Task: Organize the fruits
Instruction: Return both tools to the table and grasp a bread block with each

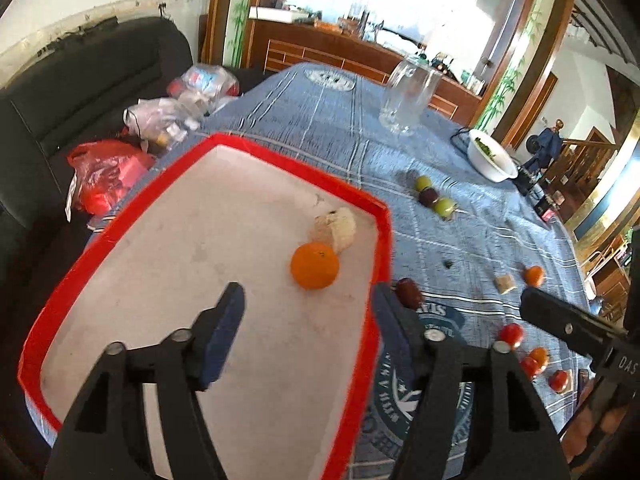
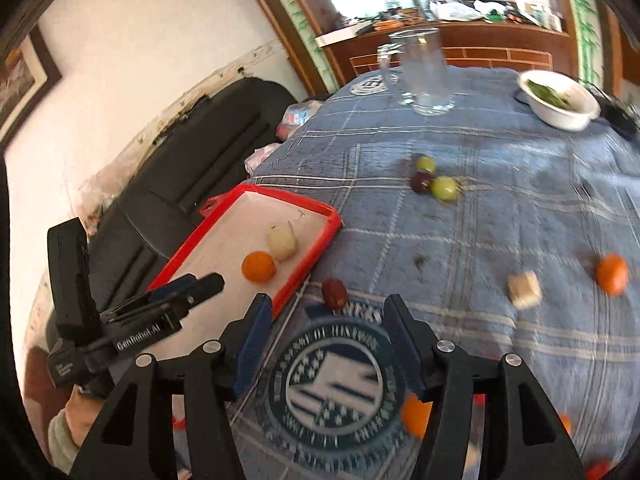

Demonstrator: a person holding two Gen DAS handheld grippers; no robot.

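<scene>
A red-rimmed white tray lies at the table's left edge and holds an orange and a pale peeled fruit. My left gripper is open and empty above the tray, just short of the orange. My right gripper is open and empty over the blue cloth, with a dark red date just ahead of its fingertips, beside the tray. Two green grapes and a dark one lie further out. Another orange and a pale cube lie right.
A glass jug and a white bowl of greens stand at the far side. Several small red and orange tomatoes lie near the front right. A black sofa with plastic bags is left of the table.
</scene>
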